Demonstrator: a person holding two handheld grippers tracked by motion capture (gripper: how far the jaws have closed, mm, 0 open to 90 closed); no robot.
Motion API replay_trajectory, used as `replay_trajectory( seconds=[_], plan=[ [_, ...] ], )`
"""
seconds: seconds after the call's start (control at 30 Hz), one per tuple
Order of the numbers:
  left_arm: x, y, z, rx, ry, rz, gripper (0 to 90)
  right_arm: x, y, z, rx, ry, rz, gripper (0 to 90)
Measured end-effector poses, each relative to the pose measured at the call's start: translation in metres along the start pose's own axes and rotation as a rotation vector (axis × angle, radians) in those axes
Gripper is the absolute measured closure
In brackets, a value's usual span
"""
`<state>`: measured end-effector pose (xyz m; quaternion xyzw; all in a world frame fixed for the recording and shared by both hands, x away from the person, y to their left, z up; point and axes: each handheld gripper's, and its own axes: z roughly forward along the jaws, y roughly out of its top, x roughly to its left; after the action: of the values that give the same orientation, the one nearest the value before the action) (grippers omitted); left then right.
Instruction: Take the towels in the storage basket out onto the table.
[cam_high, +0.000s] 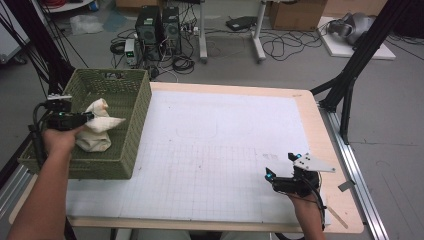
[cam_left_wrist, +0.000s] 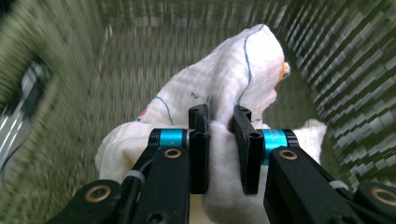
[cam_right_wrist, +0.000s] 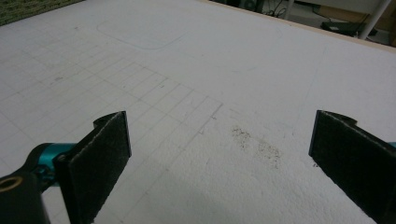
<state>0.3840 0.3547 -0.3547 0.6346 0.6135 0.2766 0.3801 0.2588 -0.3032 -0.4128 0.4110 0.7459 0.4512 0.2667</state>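
Observation:
A white cloth (cam_high: 100, 126) with thin blue lines lies bunched inside the green woven basket (cam_high: 137, 115) at the table's left edge. My left gripper (cam_high: 90, 117) reaches into the basket from the left and is shut on a fold of the cloth (cam_left_wrist: 243, 74), which bulges between the jaws. The left gripper (cam_left_wrist: 219, 119) pinches it near the middle. My right gripper (cam_high: 280, 167) rests low over the white gridded mat (cam_high: 215, 150) at the front right, jaws wide apart with nothing between them; its fingers (cam_right_wrist: 100, 154) frame bare mat (cam_right_wrist: 210, 93).
The basket's walls (cam_left_wrist: 355, 79) close in around the cloth. The wooden table edge (cam_high: 330, 150) runs along the right. Beyond the table are computer towers (cam_high: 157, 30), cables, boxes and black frame posts (cam_high: 360, 55) on the floor.

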Motion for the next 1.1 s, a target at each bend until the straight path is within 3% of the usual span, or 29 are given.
replay_trajectory(
  seconds=[0.2,0.63,0.8,0.97,1.1],
  plan=[
    [-0.001,0.014,-0.024,-0.153,-0.060,0.011,78.6,0.000,0.001,0.000,-0.004,0.000,-0.005,4.8],
    [-0.014,0.047,-0.066,-0.398,-0.151,0.078,78.7,0.001,0.001,0.001,-0.002,0.003,-0.001,4.8],
    [-0.022,0.058,-0.075,-0.427,-0.185,0.094,78.6,0.001,0.001,0.001,0.001,0.005,-0.004,4.8],
    [-0.030,0.068,-0.082,-0.470,-0.227,0.080,78.8,0.001,0.001,0.000,0.000,0.002,-0.004,4.8],
    [-0.042,0.074,-0.089,-0.503,-0.261,0.103,78.9,0.001,0.001,0.000,-0.006,0.004,-0.005,4.8]
  ],
)
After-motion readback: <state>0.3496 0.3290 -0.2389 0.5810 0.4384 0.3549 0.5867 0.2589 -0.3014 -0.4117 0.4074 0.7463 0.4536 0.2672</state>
